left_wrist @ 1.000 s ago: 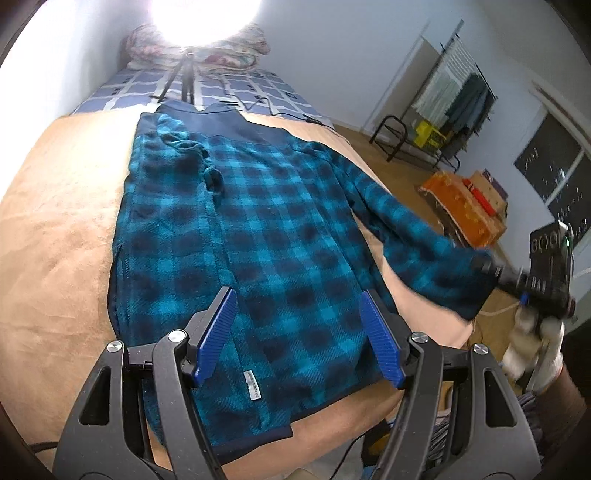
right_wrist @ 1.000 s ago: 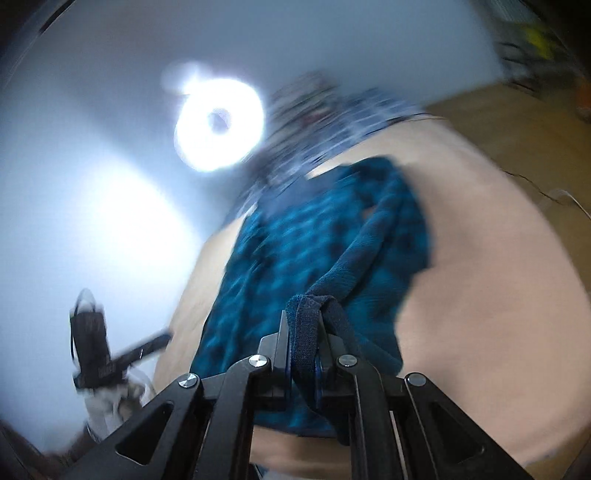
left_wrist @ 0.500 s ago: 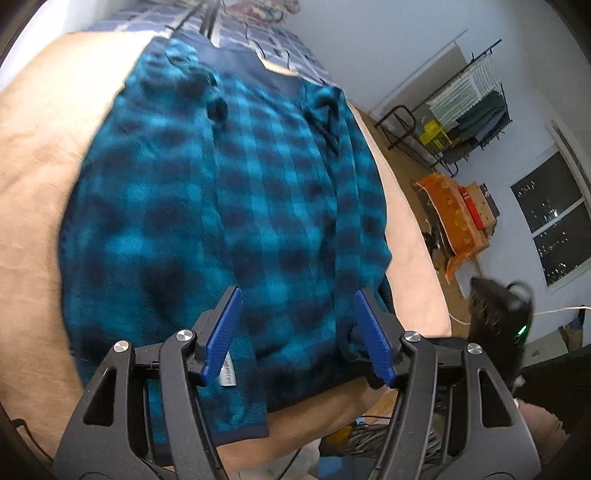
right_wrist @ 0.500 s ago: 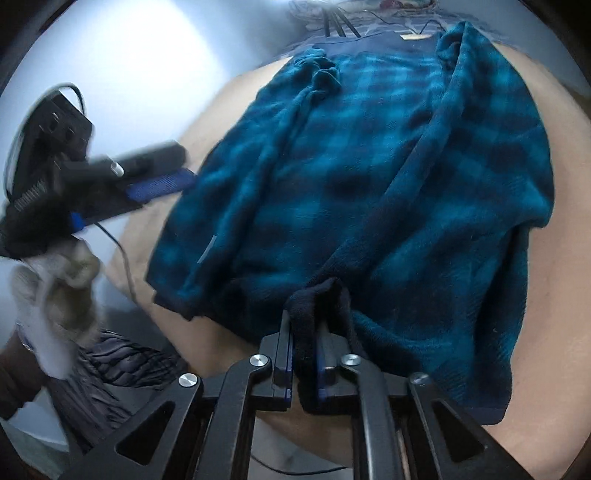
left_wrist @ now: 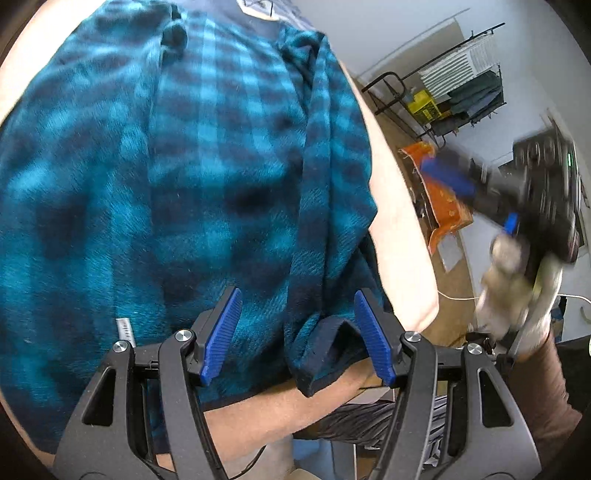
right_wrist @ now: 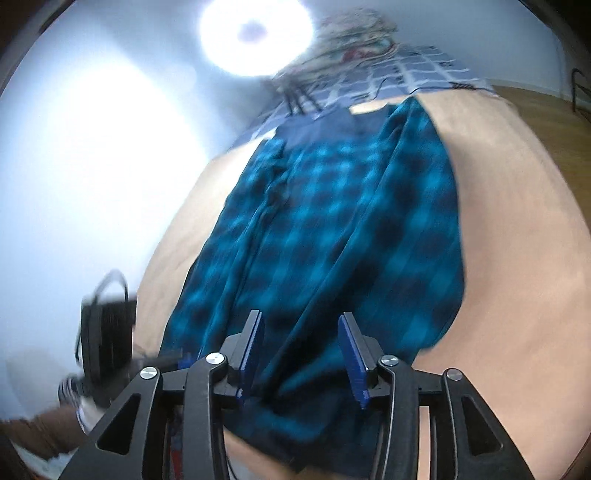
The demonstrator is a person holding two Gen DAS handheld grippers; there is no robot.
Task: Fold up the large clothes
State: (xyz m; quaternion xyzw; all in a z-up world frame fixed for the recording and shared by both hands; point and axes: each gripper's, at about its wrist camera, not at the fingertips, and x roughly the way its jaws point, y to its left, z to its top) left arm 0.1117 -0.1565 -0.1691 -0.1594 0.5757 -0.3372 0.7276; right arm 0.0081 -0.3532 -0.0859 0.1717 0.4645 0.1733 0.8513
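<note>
A blue plaid fleece shirt (left_wrist: pixel 184 184) lies flat on the beige bed cover (left_wrist: pixel 399 240). Its right sleeve is folded along the body, and the dark cuff (left_wrist: pixel 325 354) rests at the hem. My left gripper (left_wrist: pixel 297 336) hovers open just above the hem, with the cuff between its blue pads but not pinched. My right gripper (right_wrist: pixel 304 352) is opening over the shirt (right_wrist: pixel 351 221), and nothing is pressed between its pads. In the left wrist view the right gripper (left_wrist: pixel 448 177) is blurred off the bed's right side, held by a gloved hand (left_wrist: pixel 517 288).
A clothes rack (left_wrist: pixel 461 92) and an orange bin (left_wrist: pixel 443 199) stand on the wooden floor to the right of the bed. A ring light (right_wrist: pixel 255 33) on a tripod and a chequered quilt (right_wrist: pixel 406 62) sit at the head of the bed.
The right gripper carried the sleeve cuff onto the shirt near the hem, let it go and drew back off the bed's edge. The left gripper sank closer to the hem.
</note>
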